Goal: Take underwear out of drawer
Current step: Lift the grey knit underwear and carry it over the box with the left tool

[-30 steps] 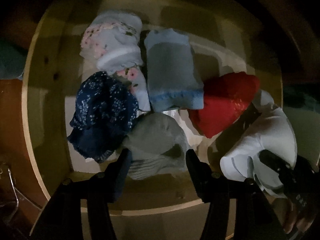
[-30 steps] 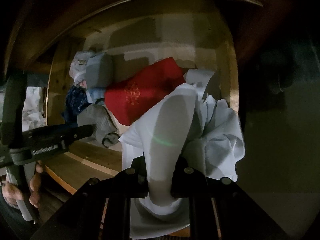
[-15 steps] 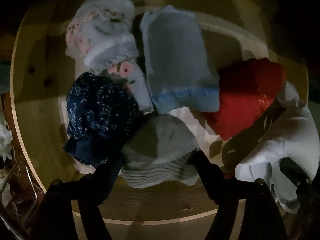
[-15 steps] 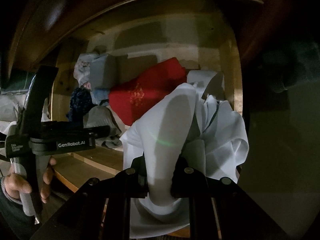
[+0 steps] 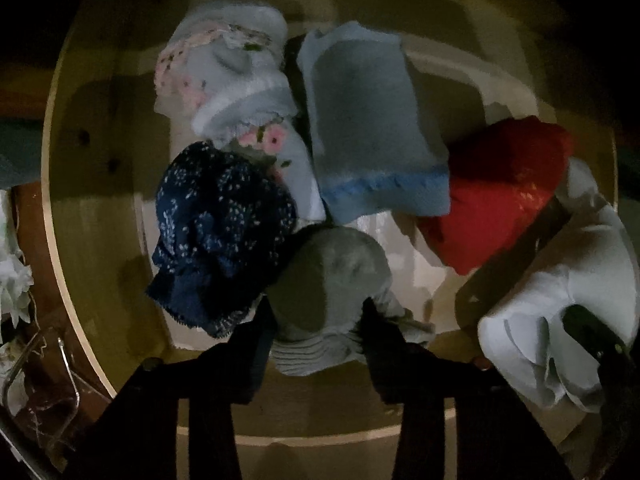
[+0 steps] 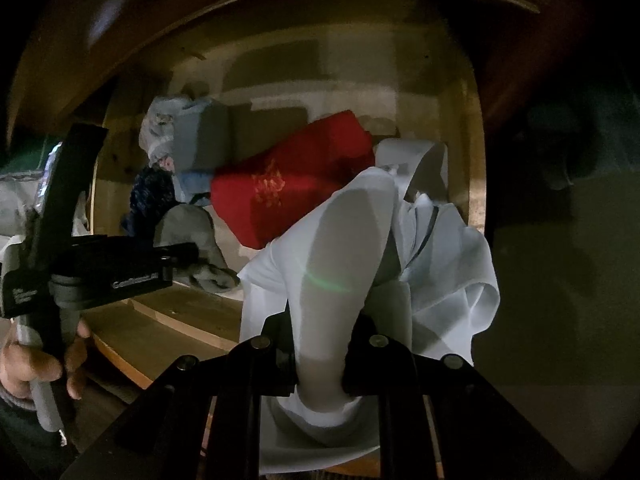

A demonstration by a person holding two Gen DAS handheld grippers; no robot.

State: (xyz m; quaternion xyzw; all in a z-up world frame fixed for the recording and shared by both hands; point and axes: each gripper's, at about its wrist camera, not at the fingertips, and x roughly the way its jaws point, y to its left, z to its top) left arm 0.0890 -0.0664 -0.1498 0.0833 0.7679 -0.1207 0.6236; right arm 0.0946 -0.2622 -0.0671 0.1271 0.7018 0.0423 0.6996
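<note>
An open wooden drawer (image 5: pixel 100 208) holds several folded pieces of underwear. My left gripper (image 5: pixel 318 320) points down at the front of the drawer, its jaws closing on a grey underwear piece (image 5: pixel 328 276) that bunches between the black fingers. At the drawer's right end my right gripper (image 6: pixel 320 364) is shut on a white underwear piece (image 6: pixel 352 248), which rises in a fold from the pads. That white piece (image 5: pixel 560 308) also shows at the right of the left wrist view. Navy dotted underwear (image 5: pixel 224 216) touches the grey piece on its left.
Floral underwear (image 5: pixel 224 80), a light blue piece (image 5: pixel 368 128) and a red piece (image 5: pixel 500 192) lie further back. The drawer's front rim (image 5: pixel 320 436) runs under my left fingers. A person's hand (image 6: pixel 36 364) holds the left gripper's handle. A clear container (image 5: pixel 36 392) sits outside at lower left.
My left gripper's fingers spread wide around the grey piece, then came together and squeezed it narrower. The right gripper kept still, holding the white piece.
</note>
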